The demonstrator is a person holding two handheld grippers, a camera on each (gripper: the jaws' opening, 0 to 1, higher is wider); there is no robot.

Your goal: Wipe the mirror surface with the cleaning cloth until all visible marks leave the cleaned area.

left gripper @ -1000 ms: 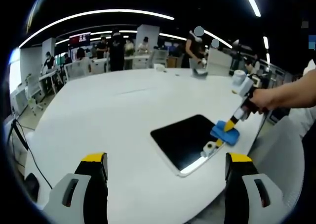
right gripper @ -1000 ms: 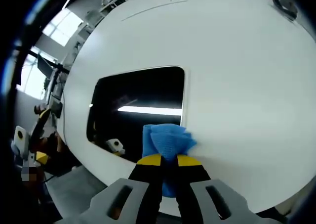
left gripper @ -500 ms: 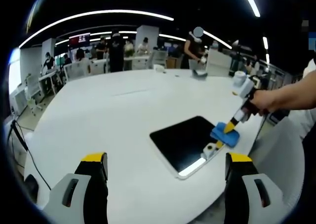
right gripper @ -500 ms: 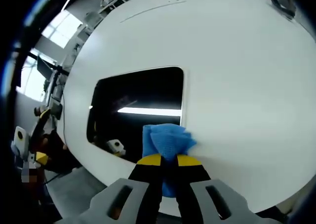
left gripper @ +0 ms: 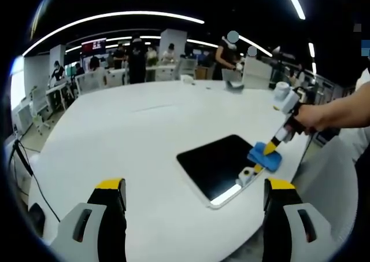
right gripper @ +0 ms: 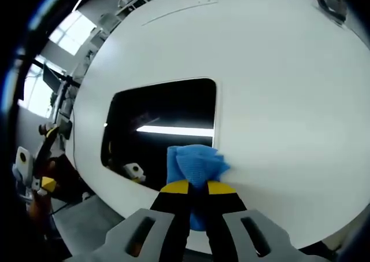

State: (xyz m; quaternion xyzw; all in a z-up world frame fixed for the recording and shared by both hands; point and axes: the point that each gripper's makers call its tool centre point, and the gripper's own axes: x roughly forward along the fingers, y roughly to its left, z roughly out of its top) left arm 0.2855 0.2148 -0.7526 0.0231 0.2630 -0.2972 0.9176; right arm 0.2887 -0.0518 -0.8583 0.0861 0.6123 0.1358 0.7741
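Note:
A dark rectangular mirror (left gripper: pixel 222 163) (right gripper: pixel 162 126) lies flat on the white table (left gripper: pixel 127 135) near its edge. My right gripper (right gripper: pixel 197 187) is shut on a blue cleaning cloth (right gripper: pixel 195 165), which rests on the mirror's near corner. In the left gripper view the same cloth (left gripper: pixel 265 157) sits at the mirror's right corner under the right gripper (left gripper: pixel 269 148), held by a person's hand (left gripper: pixel 309 116). My left gripper (left gripper: pixel 193 189) hangs open above the table, well short of the mirror. A small white object (right gripper: pixel 134 169) (left gripper: pixel 247 173) appears on the mirror's near edge.
The table's rim (left gripper: pixel 254 227) runs close past the mirror. Several people and desks (left gripper: pixel 136 59) stand at the back of the room. A cable (left gripper: pixel 29 169) hangs off the table's left side.

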